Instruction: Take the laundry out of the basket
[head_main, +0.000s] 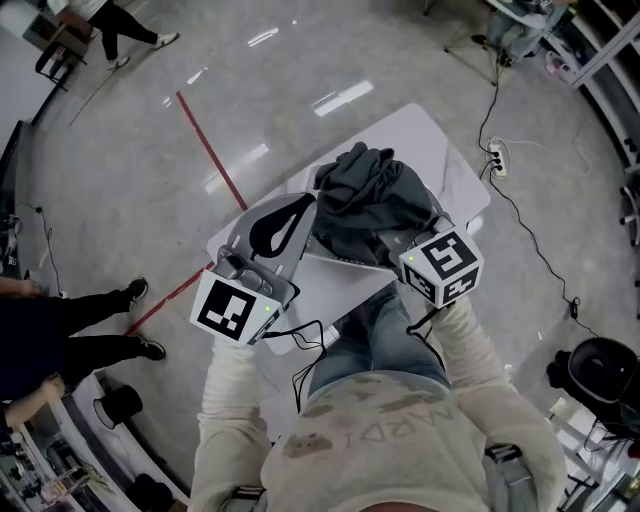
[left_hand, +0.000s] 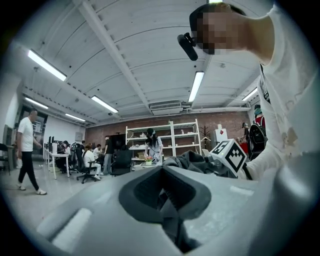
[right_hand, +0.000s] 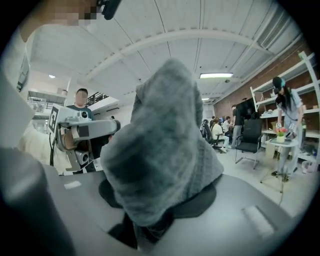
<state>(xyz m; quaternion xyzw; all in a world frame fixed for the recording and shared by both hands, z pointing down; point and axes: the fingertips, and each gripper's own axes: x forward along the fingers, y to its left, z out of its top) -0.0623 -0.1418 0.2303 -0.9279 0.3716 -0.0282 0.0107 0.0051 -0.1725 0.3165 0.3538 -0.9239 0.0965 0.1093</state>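
A dark grey garment (head_main: 365, 205) hangs bunched between my two grippers over the white table (head_main: 440, 150). In the head view my left gripper (head_main: 303, 205) meets the bundle's left edge. Its jaws stand together, with a thin fold of the grey cloth (left_hand: 170, 212) caught in them. My right gripper (head_main: 393, 241) is under the bundle's right side, shut on a thick hump of the same cloth (right_hand: 160, 150). From the left gripper view the bundle (left_hand: 192, 161) shows beside the right gripper's marker cube (left_hand: 230, 155). I cannot make out a basket.
A power strip (head_main: 497, 160) with a black cable lies on the floor right of the table. A red tape line (head_main: 210, 150) runs on the left. A person's legs (head_main: 95, 325) stand at left. A black stool (head_main: 600, 370) is at right. Shelves (left_hand: 162, 142) and seated people stand farther off.
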